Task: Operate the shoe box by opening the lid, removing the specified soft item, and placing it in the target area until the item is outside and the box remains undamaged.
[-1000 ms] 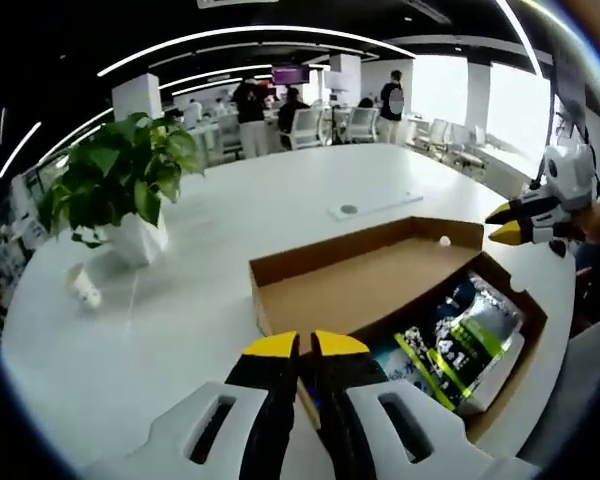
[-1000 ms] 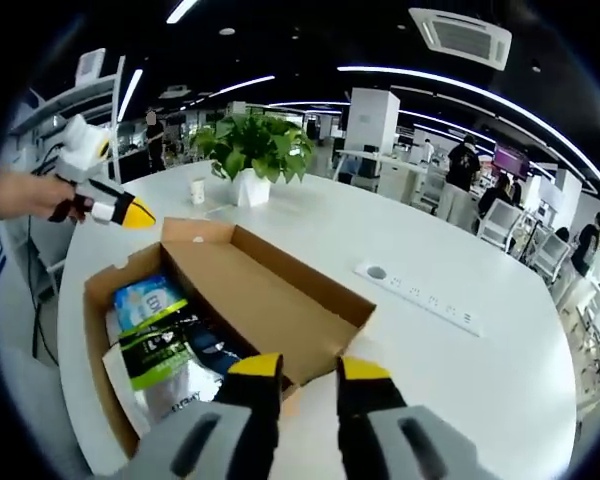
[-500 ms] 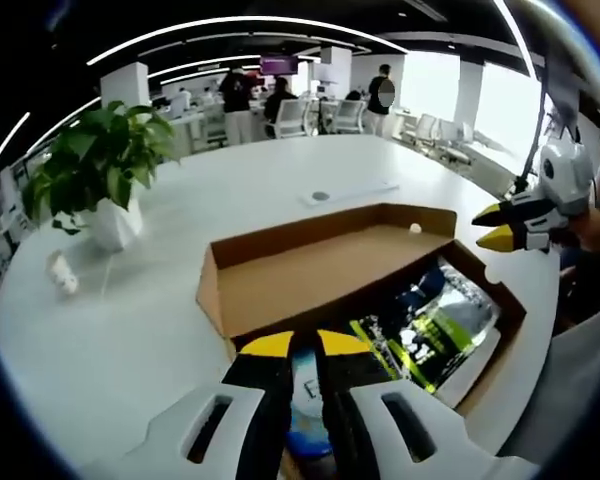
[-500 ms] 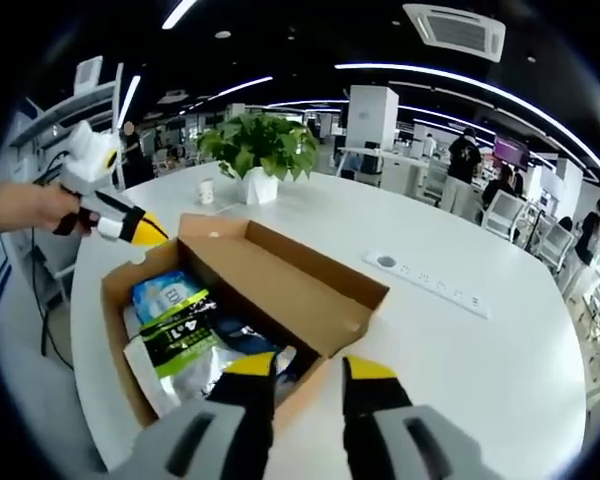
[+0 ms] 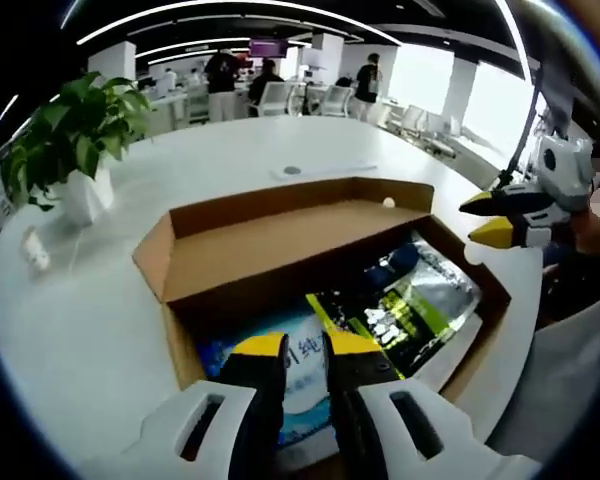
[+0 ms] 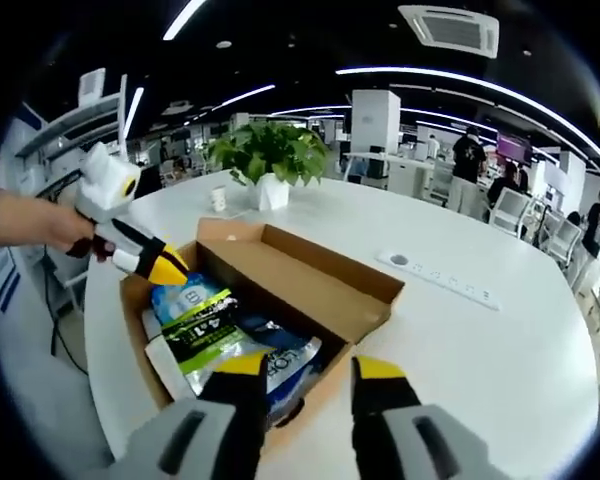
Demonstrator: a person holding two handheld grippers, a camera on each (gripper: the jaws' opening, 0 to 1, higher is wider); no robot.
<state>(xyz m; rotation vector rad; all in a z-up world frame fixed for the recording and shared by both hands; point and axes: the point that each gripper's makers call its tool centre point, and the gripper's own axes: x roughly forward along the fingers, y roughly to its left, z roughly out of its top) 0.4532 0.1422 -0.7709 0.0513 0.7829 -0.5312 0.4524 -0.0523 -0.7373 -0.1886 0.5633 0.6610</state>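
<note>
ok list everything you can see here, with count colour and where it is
shoe box: 1, brown cardboard, on the table, lid folded open
soft packets: at least 3 in the box; one black and green, one blue and white, one silvery white; exact count unclear
table: 1, white, large and rounded, under everything
potted plant: 1, green leaves in a white pot, on the table beyond the box
small cup: 1, white, on the table near the plant
power strip: 1, white, on the table past the box
people and office chairs: several, far background
left tongs: 1, black with yellow tips, over the blue packet, nearly closed
right tongs: 1, black with yellow tips, open, at the box's near edge
hand: 1, holding the left tongs
</note>
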